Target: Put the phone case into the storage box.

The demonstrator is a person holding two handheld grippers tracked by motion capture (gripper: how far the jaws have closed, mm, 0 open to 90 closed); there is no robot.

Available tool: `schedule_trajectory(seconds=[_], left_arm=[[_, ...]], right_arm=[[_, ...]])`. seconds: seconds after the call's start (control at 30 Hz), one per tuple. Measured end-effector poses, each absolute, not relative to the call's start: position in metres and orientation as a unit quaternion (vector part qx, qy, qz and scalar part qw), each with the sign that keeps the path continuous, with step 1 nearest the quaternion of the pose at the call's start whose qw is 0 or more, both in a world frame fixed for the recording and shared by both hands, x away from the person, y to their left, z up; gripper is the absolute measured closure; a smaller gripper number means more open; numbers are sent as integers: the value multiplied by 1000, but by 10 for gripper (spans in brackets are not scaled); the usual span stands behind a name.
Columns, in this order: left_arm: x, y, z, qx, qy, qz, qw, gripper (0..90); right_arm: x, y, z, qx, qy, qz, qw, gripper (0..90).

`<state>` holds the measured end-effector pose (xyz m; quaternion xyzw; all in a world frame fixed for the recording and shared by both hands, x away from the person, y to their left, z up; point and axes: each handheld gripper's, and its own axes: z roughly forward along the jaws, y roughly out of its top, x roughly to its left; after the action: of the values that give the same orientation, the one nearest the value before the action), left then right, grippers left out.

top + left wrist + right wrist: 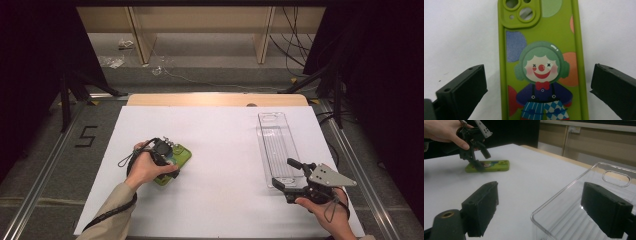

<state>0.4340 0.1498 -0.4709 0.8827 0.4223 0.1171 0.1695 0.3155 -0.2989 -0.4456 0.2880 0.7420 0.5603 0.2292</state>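
A green phone case (544, 50) with a clown picture lies flat, back up, on the white table cover. My left gripper (536, 75) hangs right over it with its jaws open, one on each side, and bare table shows between each pad and the case. From above, the case (181, 156) sits at the left with the left gripper (162, 150) on top of it. My right gripper (285, 173) is open at the near end of a clear plastic tray (277, 145). The tray's near corner (554, 202) lies between its jaws, untouched.
The white cover (220, 150) lies over a wooden table whose far edge (215, 99) shows. The right gripper view also has the case (496, 165) and the left gripper (482, 159) farther off. Dark stands and cables ring the table.
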Motion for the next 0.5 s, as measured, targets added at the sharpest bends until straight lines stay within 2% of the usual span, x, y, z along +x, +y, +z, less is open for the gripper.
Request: schedule_trajectory(seconds=[0.5], left_arm=[[438,154,-478,882,429,103,166,0]], right_arm=[[315,-299,-446,287,743,560,228,156]])
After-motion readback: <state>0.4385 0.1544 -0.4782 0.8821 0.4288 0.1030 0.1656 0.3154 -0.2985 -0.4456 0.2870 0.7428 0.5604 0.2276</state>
